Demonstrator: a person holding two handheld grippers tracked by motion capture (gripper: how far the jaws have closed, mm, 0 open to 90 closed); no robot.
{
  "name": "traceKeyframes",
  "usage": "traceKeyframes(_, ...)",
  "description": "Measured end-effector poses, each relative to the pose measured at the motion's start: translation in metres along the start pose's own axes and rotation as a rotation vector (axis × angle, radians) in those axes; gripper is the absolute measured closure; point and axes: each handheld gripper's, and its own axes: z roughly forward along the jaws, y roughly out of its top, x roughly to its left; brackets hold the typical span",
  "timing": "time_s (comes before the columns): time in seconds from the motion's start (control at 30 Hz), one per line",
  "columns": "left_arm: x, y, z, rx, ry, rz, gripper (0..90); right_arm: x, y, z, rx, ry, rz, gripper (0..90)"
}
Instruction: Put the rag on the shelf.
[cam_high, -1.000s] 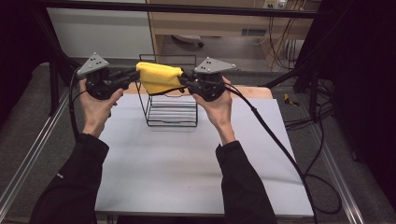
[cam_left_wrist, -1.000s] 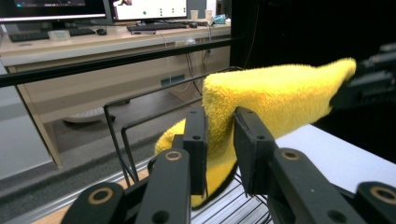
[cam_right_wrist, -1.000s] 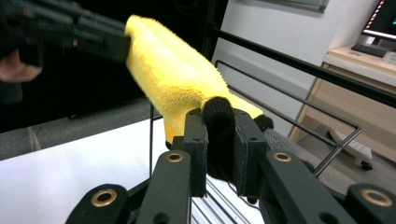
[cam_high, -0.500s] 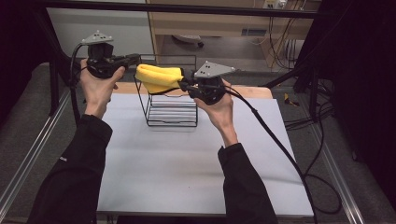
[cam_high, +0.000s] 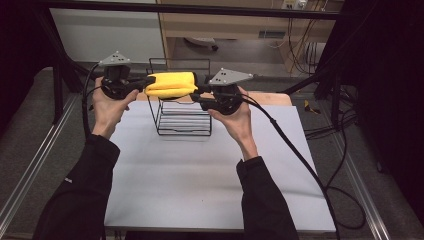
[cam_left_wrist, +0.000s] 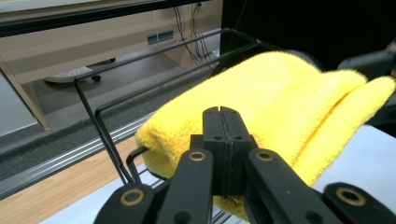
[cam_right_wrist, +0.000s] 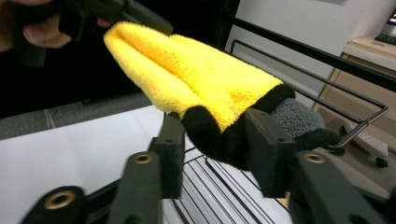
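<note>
Yellow towel (cam_high: 171, 84) is sitting folded over the top of the black wire rack (cam_high: 183, 116) at the far side of the white table (cam_high: 200, 170). Your left gripper (cam_high: 148, 83) is pressing its jaws fully together at the towel's left end, nothing visibly caught between them. Your right gripper (cam_high: 199, 93) is straddling the towel's black-trimmed right end, its jaws having just been opening.

Lab workspace, metal-framed white table (cam_high: 200, 185), trailing cables (cam_high: 325, 125) on floor, plain wooden cabinet (cam_high: 240, 25)
</note>
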Motion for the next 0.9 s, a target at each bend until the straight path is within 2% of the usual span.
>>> traceKeyframes(0.17, -0.003, -0.007, 0.002, 0.015, 0.004, 0.025, 89.9, 0.0, 0.004, -0.004, -0.036, 0.011, 0.049, 44.4)
traceKeyframes(0.33, -0.007, -0.015, 0.005, 0.041, 0.003, 0.051, 89.9, 0.001, 0.006, -0.005, -0.06, 0.018, 0.07, 42.9)
traceKeyframes(0.37, -0.008, -0.016, 0.006, 0.046, 0.001, 0.059, 89.9, 0.001, 0.005, -0.004, -0.058, 0.012, 0.071, 47.4)
traceKeyframes(0.5, -0.011, -0.025, 0.012, 0.057, 0.0, 0.07, 89.9, 0.0, 0.001, 0.003, -0.014, 0.015, 0.095, 79.3)
traceKeyframes(0.57, -0.011, -0.029, 0.015, 0.06, 0.003, 0.068, 89.9, -0.002, -0.003, 0.01, 0.021, 0.002, 0.12, 87.5)
traceKeyframes(0.6, -0.011, -0.031, 0.016, 0.063, 0.005, 0.068, 89.9, -0.003, -0.005, 0.013, 0.036, -0.005, 0.128, 89.9)
traceKeyframes(0.77, -0.011, -0.04, 0.023, 0.071, 0.02, 0.063, 89.9, -0.006, -0.016, 0.026, 0.109, -0.047, 0.149, 90.0)
traceKeyframes(0.9, -0.011, -0.044, 0.026, 0.068, 0.018, 0.051, 89.9, -0.007, -0.021, 0.03, 0.11, -0.05, 0.165, 87.8)
